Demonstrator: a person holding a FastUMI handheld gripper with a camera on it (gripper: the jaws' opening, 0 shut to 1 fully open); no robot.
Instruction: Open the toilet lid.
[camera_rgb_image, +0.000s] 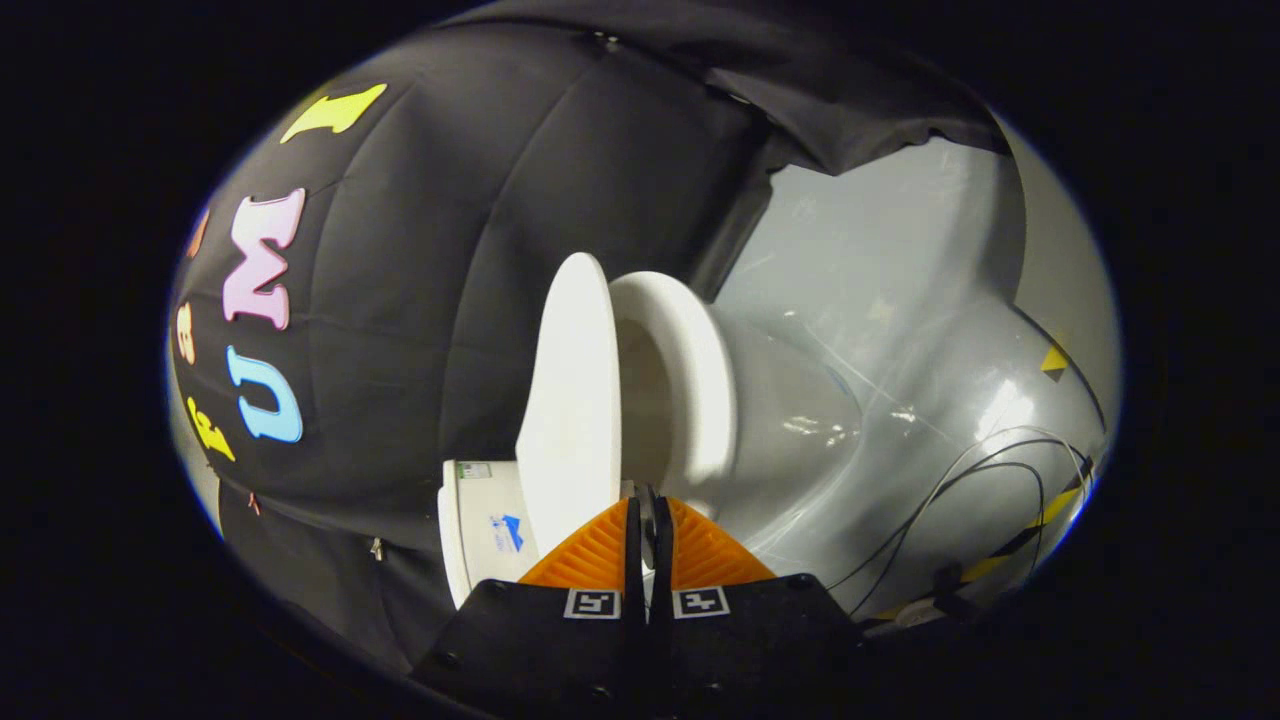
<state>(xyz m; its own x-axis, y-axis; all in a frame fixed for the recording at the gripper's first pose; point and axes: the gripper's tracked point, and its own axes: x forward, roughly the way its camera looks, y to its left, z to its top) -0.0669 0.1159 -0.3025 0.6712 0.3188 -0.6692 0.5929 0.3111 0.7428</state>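
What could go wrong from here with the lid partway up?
1. The gripper has its fingers closed together at the rim of the toilet lid; whether they pinch it is unclear, so it may slip and drop onto the seat.
2. Cables lie on the floor beside the bowl; a snag seems possible.

Black cloth wall (450, 300) hangs in folds, its loose edge draped over a glossy grey floor (900, 300) that catches bright glints of light. Thin black cables (985, 480) loop across that floor, near strips of yellow-and-black tape (1052, 360).
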